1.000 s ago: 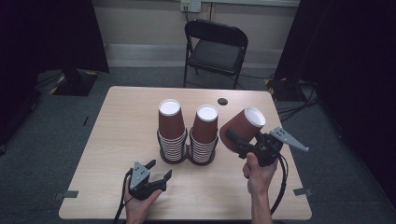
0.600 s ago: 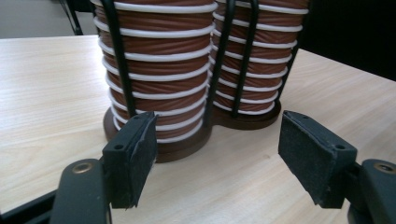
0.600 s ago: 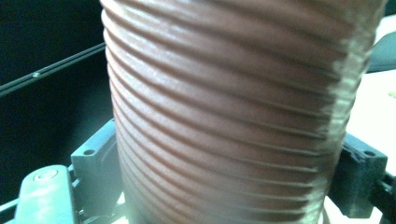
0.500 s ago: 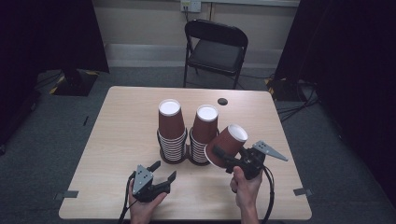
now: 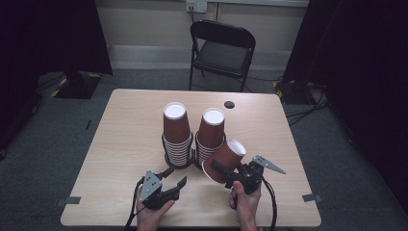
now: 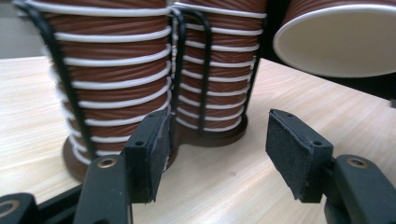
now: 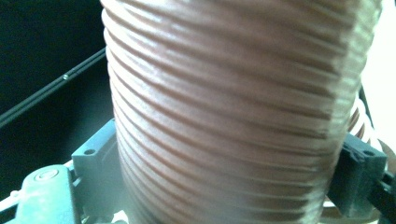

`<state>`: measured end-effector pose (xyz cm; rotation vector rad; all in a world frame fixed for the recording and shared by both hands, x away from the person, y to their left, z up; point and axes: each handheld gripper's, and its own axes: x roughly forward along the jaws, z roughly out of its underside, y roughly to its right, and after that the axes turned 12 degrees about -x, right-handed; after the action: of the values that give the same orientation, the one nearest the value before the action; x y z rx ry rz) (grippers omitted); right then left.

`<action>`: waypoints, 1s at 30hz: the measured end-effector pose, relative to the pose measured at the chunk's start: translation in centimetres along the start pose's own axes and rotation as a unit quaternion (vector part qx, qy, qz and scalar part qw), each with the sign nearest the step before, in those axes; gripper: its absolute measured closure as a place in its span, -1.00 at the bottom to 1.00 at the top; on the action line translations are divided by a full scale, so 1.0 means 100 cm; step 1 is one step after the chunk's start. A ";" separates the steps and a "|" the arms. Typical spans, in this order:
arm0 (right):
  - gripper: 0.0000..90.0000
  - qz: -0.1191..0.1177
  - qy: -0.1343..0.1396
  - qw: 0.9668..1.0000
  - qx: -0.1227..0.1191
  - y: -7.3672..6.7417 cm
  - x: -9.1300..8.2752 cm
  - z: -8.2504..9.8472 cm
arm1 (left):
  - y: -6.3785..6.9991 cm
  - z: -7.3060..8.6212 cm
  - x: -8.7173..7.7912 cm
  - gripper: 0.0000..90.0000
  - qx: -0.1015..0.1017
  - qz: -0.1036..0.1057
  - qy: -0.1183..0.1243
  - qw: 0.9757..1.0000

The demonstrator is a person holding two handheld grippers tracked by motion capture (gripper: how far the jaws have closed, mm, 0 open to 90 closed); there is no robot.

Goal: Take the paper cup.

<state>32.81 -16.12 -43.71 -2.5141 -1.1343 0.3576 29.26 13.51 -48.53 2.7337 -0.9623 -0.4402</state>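
The left gripper [image 5: 174, 179] rests low on the table [image 5: 120, 139] with nothing between its jaws, which have just been closing partway, perhaps readying to steady the wire cup holder [image 5: 179, 161] and its two stacks. The right gripper [image 5: 226, 174] clamps a ribbed brown paper cup [image 5: 225, 159], tilted beside the right stack [image 5: 210, 134], likely bound for the table. No writing is legible

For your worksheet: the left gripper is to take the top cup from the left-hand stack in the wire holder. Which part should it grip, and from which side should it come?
Probably grip the top cup across its ribbed wall above the holder, coming level from the near side. It stands upside down, tapering upward, and the wires guard only the lower cups. The open left gripper faces that stack.
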 end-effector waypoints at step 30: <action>-0.68 -0.066 -0.015 0.990 0.124 -0.011 0.014 0.045 | 0.016 0.002 0.016 0.05 0.030 0.072 0.039 0.996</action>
<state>31.28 -13.40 -47.45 -2.2138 -1.1812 0.4697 29.45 11.22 -48.57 2.6877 -1.1583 -0.2821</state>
